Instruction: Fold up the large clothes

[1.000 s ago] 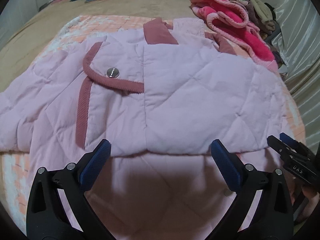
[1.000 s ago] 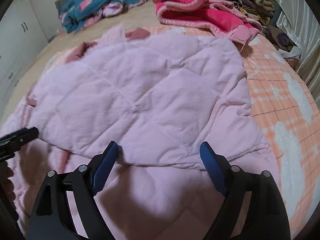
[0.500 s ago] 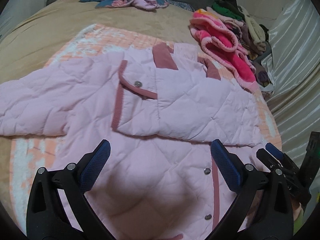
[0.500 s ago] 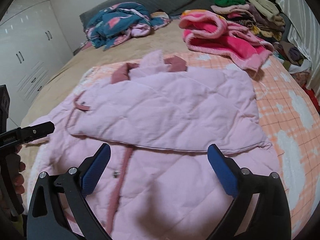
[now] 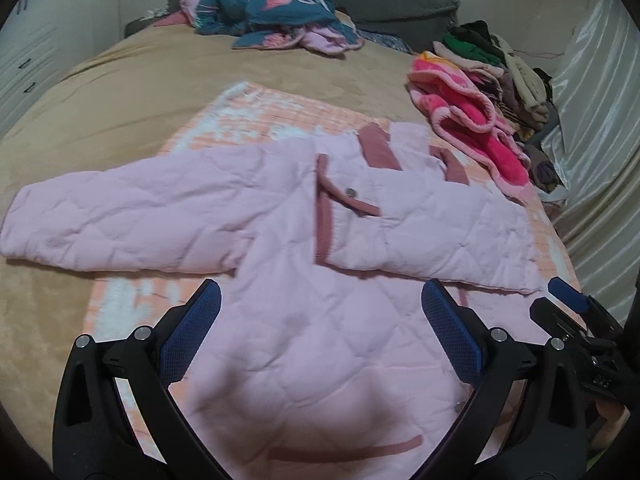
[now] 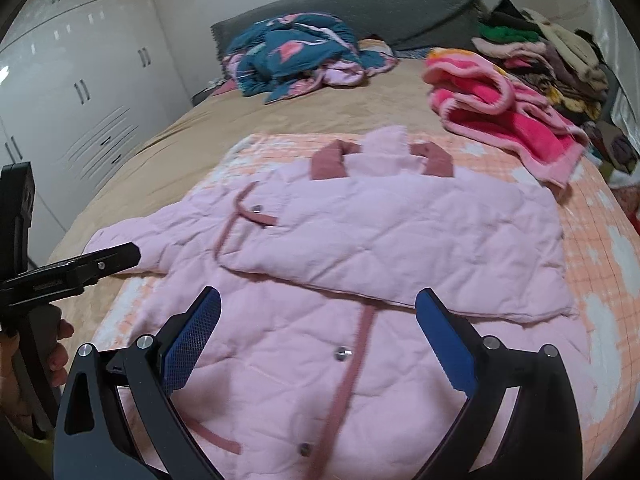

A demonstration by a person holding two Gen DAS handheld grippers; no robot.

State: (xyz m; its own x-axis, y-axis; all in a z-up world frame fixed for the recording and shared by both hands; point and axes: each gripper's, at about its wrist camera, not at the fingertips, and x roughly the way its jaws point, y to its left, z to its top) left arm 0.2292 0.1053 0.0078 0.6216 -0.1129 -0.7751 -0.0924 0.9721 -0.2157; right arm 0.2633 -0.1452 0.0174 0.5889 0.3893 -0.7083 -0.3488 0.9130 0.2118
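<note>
A pale pink quilted jacket [image 5: 304, 320] with dusty-rose trim lies flat on the bed, front up. Its right sleeve is folded across the chest [image 6: 420, 240]. Its left sleeve [image 5: 120, 216] stretches out to the left. My left gripper [image 5: 320, 320] is open and empty, above the jacket's lower body. My right gripper [image 6: 316, 328] is open and empty, above the snap placket [image 6: 352, 360]. The right gripper also shows at the right edge of the left wrist view [image 5: 576, 320], and the left one at the left edge of the right wrist view [image 6: 80, 268].
An orange checked blanket [image 6: 600, 264] lies under the jacket on a tan bedspread [image 5: 120, 92]. A pink fleece garment [image 6: 504, 116] and a stack of clothes [image 6: 552, 52] sit at the far right. A teal patterned heap [image 6: 296, 52] lies by the grey headboard. White wardrobes [image 6: 80, 80] stand left.
Both grippers have pulled back and up from the folded sleeve. More of the jacket's lower body and the bed is in view now. Both stayed open.
</note>
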